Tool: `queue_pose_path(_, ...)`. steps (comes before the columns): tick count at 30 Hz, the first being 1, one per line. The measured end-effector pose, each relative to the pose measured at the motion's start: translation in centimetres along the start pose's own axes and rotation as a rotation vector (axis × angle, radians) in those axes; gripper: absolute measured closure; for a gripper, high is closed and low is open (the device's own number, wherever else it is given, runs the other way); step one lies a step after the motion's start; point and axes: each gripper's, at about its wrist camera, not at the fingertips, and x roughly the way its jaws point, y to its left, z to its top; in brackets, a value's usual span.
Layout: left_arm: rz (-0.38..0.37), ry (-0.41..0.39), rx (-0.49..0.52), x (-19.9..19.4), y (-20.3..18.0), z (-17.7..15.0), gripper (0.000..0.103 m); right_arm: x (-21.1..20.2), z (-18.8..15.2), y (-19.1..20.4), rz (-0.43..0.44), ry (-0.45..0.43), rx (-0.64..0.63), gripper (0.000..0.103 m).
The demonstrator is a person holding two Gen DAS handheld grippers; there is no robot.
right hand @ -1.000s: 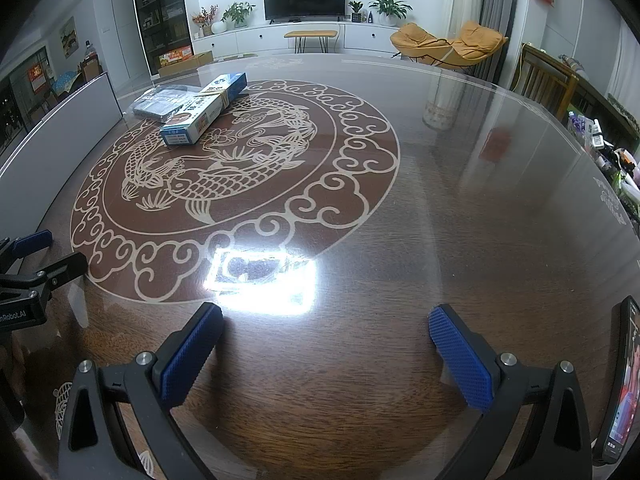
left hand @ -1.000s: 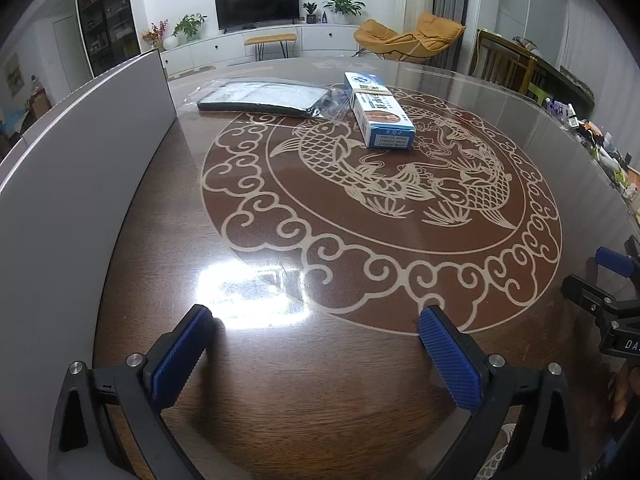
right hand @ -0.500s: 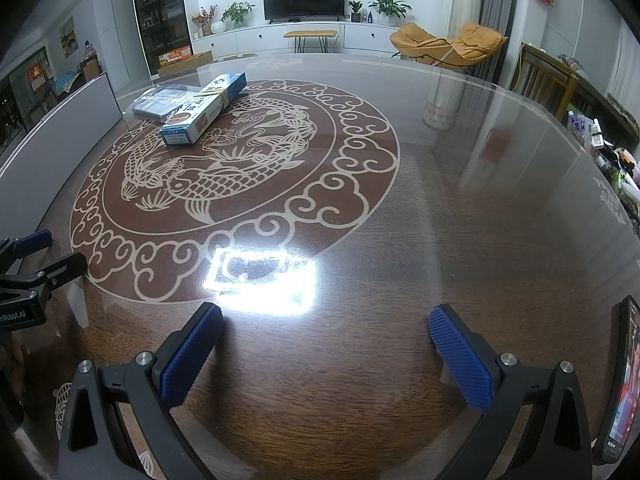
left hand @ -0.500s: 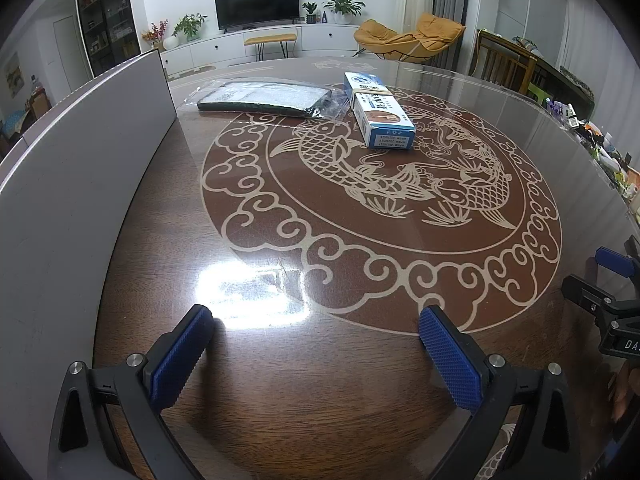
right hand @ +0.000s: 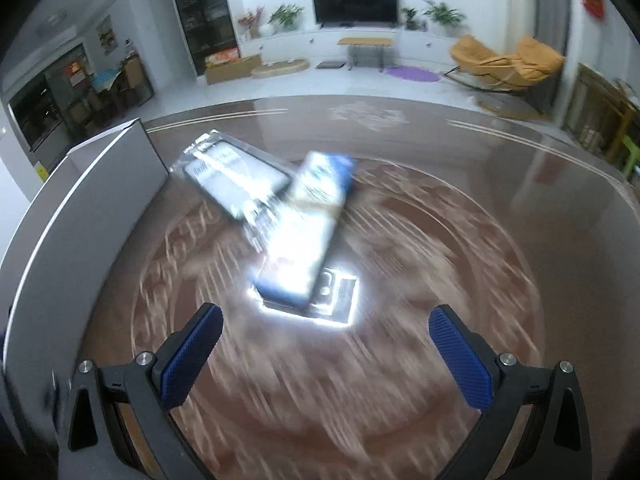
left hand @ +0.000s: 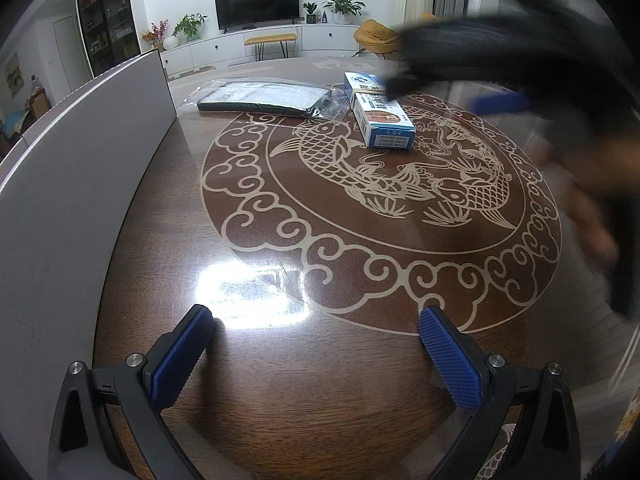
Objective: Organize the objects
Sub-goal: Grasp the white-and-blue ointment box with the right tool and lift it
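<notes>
The left gripper [left hand: 312, 354] hangs low over the counter [left hand: 280, 380], fingers wide apart and holding nothing. The right gripper [right hand: 326, 354], fingers also spread wide and empty, hovers just short of the blue-and-white box [right hand: 308, 232]. That box lies on the counter touching a plastic-wrapped packet [right hand: 232, 178], near a grey panel [right hand: 80, 208].

Both grippers share one build — black angular frames, silver round-headed screws near the finger bases. The left gripper [left hand: 316, 340] and right gripper [right hand: 326, 340] carry blue pads [left hand: 178, 354] with fine cross-hatched texture — markings perhaps too blurred to read.
</notes>
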Motion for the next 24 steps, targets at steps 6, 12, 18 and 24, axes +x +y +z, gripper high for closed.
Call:
queue_pose_path(6, 0.000, 0.000, 0.000, 0.1, 0.0, 0.0, 0.000, 5.3, 2.4, 1.8, -0.078, 0.097, -0.064, 0.037)
queue_pose_path(12, -0.001, 0.000, -0.002, 0.1, 0.0, 0.0, 0.000, 2.9, 0.0, -1.9, -0.100, 0.023, -0.020, 0.061)
queue_pose_path(18, -0.001, 0.000, -0.002, 0.1, 0.0, 0.0, 0.000, -1.7, -5.6, -10.2, -0.193, -0.032, 0.100, 0.061)
queue_pose_path(24, -0.001, 0.000, -0.002, 0.1, 0.0, 0.0, 0.000, -6.2, -11.6, -15.4, -0.246, -0.069, 0.132, 0.061)
